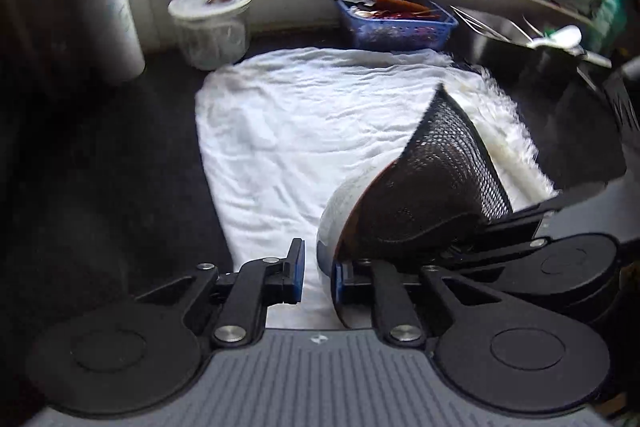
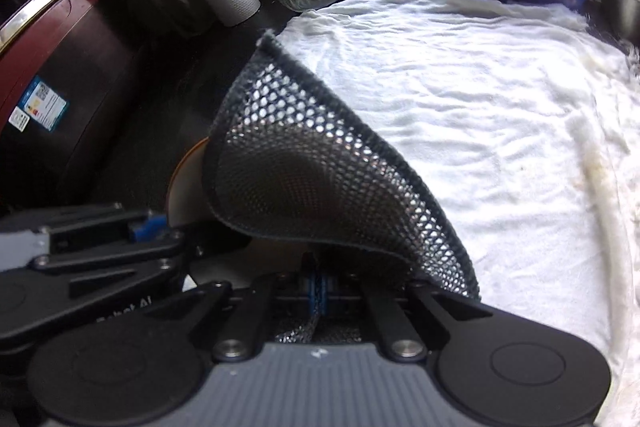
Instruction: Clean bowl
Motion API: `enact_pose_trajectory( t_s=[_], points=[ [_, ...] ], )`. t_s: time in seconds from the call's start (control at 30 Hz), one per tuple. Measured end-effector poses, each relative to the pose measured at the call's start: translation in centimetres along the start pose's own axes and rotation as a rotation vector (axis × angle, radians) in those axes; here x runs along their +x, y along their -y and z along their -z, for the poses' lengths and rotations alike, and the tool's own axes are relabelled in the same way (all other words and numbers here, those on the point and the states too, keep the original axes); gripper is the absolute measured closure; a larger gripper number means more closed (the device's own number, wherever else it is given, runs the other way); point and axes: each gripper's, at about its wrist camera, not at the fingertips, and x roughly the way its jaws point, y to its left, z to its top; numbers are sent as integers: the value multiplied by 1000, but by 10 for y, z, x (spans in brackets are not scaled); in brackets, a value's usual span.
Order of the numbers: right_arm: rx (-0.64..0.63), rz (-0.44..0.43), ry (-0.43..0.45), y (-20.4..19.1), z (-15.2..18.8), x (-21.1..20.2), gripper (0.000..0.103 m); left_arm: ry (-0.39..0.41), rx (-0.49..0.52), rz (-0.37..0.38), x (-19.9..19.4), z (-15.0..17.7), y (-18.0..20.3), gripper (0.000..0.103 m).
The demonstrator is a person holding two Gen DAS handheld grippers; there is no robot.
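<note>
A white bowl [image 1: 334, 223] with a brown rim stands on edge over the white towel [image 1: 288, 131]. My left gripper [image 1: 318, 277] has its jaws set a bowl-wall apart, the bowl's rim between the blue pads. My right gripper [image 2: 318, 291] is shut on a black mesh scrub cloth [image 2: 304, 163], which is draped into the bowl's inside [image 2: 188, 183]. The cloth also shows in the left wrist view [image 1: 436, 179], covering most of the bowl. The right gripper's fingers [image 1: 512, 227] enter from the right there.
A white towel [image 2: 480, 99] covers the dark counter. At the back stand a paper towel roll [image 1: 106, 15], a lidded glass jar [image 1: 210, 27] and a blue basket [image 1: 398, 23] with utensils. A dark red appliance [image 2: 52, 75] stands on the left. A sink edge [image 1: 568, 75] lies on the right.
</note>
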Motion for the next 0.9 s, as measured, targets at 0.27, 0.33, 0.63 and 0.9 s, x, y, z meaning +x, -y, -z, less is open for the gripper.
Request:
enact_pose_trajectory(
  t_s=[0.27,0.33,0.63,0.9],
  points=[
    [-208,143,45,-8,-2,-10,102,75,-269,156,4,5,-18,95],
    [-234,175,61,-8,0,-11,102,72,-369,186,9,9,-24,95],
    [42,19,39,1,0,-4,102,-48,-819,320,26,38,-59,92],
    [307,-154,-26,27,5,5,103,-172,-843,342,38,47,-58,91]
  ],
)
